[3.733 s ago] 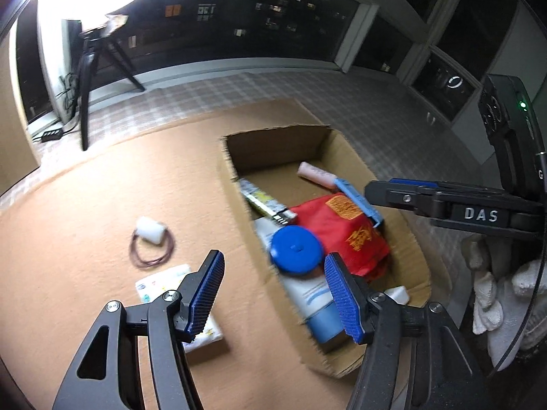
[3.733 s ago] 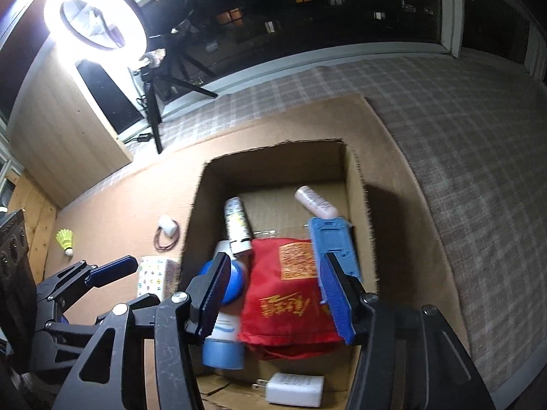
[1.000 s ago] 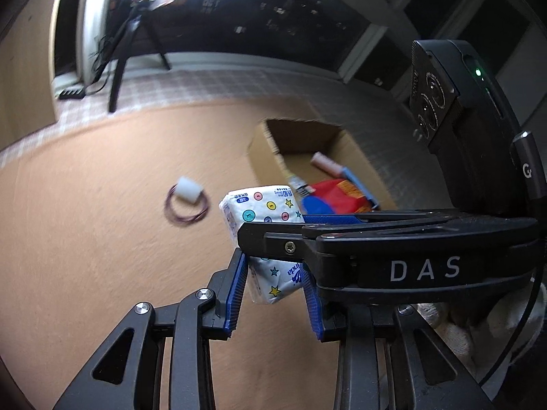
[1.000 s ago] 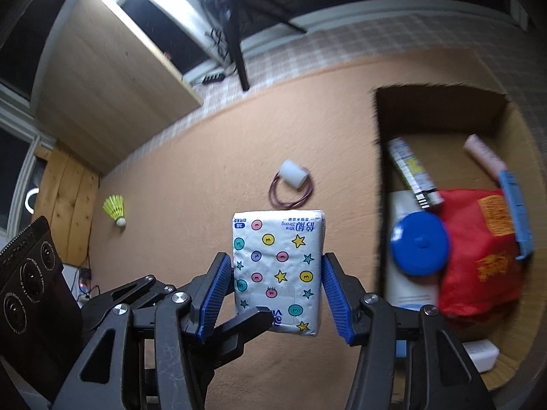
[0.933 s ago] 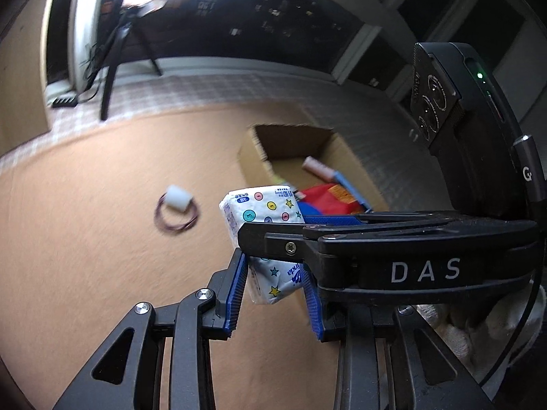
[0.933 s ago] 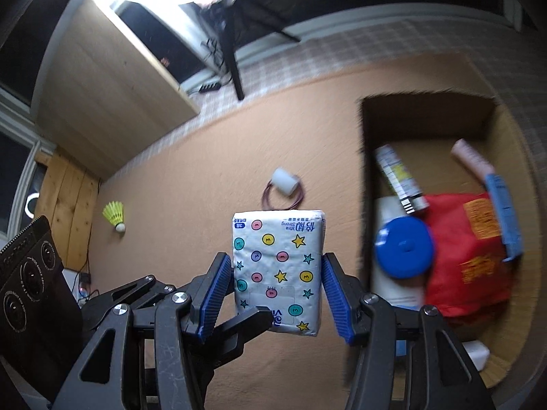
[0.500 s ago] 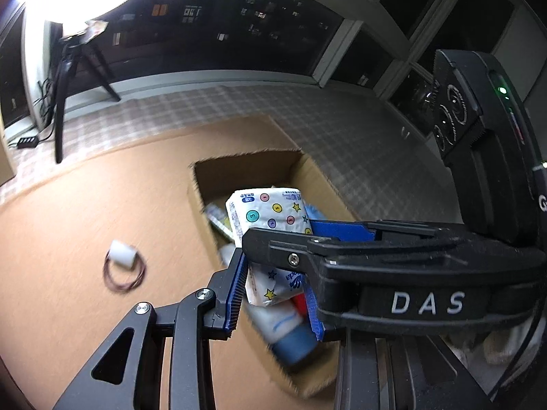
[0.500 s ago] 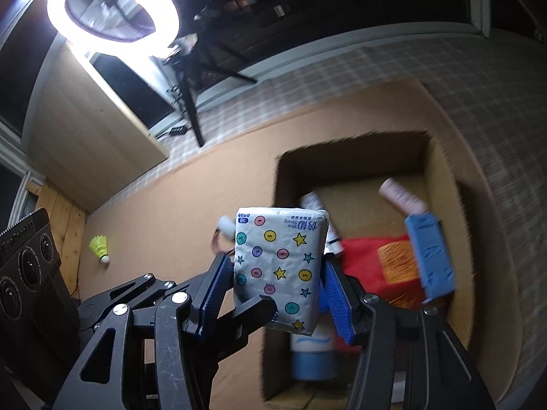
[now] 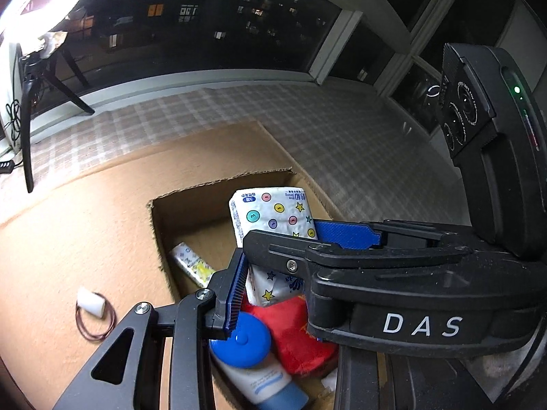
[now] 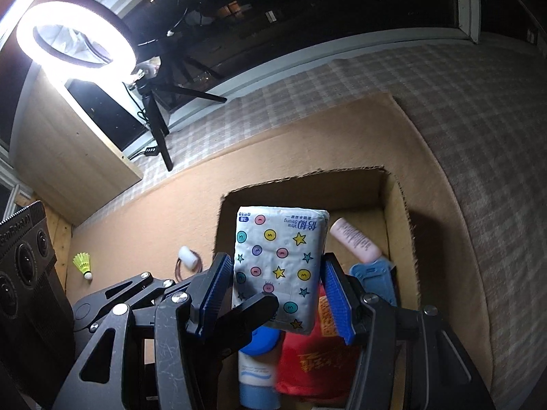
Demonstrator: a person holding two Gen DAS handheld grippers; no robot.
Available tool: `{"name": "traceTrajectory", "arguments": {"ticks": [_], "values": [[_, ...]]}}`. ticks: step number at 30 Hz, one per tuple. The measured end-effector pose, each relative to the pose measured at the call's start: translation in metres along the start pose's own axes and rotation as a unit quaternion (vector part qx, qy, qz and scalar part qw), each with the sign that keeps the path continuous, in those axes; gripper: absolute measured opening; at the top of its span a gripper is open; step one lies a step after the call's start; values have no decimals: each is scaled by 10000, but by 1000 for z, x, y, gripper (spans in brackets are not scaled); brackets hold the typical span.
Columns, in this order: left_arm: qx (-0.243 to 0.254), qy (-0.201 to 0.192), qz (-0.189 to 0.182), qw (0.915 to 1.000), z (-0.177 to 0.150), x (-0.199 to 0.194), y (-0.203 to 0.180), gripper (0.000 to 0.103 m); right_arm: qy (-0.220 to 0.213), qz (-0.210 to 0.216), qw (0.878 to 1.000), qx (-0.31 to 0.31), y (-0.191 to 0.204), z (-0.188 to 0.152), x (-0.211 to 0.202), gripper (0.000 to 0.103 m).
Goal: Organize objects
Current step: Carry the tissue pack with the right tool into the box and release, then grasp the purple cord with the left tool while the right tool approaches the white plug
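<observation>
A white tissue pack [image 10: 278,263] printed with coloured dots and stars hangs upright over the open cardboard box [image 10: 301,191]. My right gripper [image 10: 277,290] is shut on its two long sides with its blue pads [image 10: 336,297]. My left gripper [image 9: 273,287] grips the same pack [image 9: 270,215] across its faces; one blue pad [image 9: 236,290] shows, while the other is hidden behind the right gripper's black body [image 9: 410,290]. The left gripper's black finger [image 10: 253,311] crosses the pack's lower front in the right wrist view.
The box [image 9: 218,188] holds a blue-capped tube [image 9: 244,341], a red pouch [image 9: 301,328], a patterned tube [image 9: 191,263], a pink tube [image 10: 355,239] and a blue flat item [image 10: 376,276]. On the tan mat lie a white roll with a band [image 9: 90,302] and a shuttlecock [image 10: 83,264]. A ring light [image 10: 75,34] stands behind.
Both grippers have carried the tissue pack sideways from above the bare mat to above the box. The white roll has slid off to the left in both views. Both grips look unchanged.
</observation>
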State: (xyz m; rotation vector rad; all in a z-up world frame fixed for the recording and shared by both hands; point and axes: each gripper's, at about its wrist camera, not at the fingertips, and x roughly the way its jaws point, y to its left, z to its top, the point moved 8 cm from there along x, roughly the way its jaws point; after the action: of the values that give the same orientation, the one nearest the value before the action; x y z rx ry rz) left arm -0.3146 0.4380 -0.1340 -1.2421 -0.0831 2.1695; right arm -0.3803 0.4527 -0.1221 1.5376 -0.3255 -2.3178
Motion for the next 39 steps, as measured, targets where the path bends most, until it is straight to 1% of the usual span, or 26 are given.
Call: {"name": "traceTrajectory", "arguments": {"ticks": [2, 3, 4, 5, 6, 7, 9, 15, 21, 25, 27, 30, 32, 33, 36, 39], "values": [[18, 18, 11, 10000, 2, 4, 0, 34, 0, -23, 10000, -28, -3, 2, 1, 51], [37, 22, 29, 10000, 2, 5, 0, 36, -6, -34, 10000, -60, -4, 3, 1, 51], [25, 29, 73, 10000, 3, 7, 2, 49, -22, -24, 10000, -86, -5, 5, 1, 53], [0, 34, 95, 9999, 2, 6, 4, 72, -31, -67, 9999, -103, -6, 6, 1, 55], [-29, 10, 103, 9999, 2, 6, 6, 79, -55, -161, 9998, -130, -7, 7, 0, 58], [-38, -36, 116, 9999, 2, 6, 8, 80, -89, -262, 9995, -165, -9, 9, -1, 61], [-6, -20, 191, 9998, 1, 5, 12, 80, -142, -344, 9991, -192, -10, 10, -1, 63], [39, 7, 280, 9996, -3, 0, 21, 80, -118, -312, 9993, -138, -9, 8, 1, 63], [-125, -37, 393, 9991, -9, -16, 45, 79, -178, -235, 9996, -29, -5, 3, -4, 63], [-361, -103, 644, 9972, -12, -32, 79, 79, -207, -131, 9997, 0, 1, -4, -10, 63], [-577, -99, 813, 9950, -14, -36, 104, 79, -186, -77, 9998, 0, 5, -8, -12, 63], [-974, -43, 1062, 9895, -20, -40, 145, 79, -170, 23, 9999, 11, 12, -16, -15, 63], [-1240, 2, 1140, 9857, -24, -39, 166, 79, -162, 86, 9998, 15, 17, -21, -17, 63], [-1355, 28, 1235, 9830, -26, -38, 177, 79, -150, 122, 9998, 11, 20, -24, -18, 63], [-1475, 107, 1421, 9787, -32, -28, 196, 77, -93, 191, 9998, -66, 29, -31, -18, 63], [-1436, 266, 1479, 9782, -37, -14, 201, 75, -50, 170, 9997, -168, 37, -38, -18, 63]]}}
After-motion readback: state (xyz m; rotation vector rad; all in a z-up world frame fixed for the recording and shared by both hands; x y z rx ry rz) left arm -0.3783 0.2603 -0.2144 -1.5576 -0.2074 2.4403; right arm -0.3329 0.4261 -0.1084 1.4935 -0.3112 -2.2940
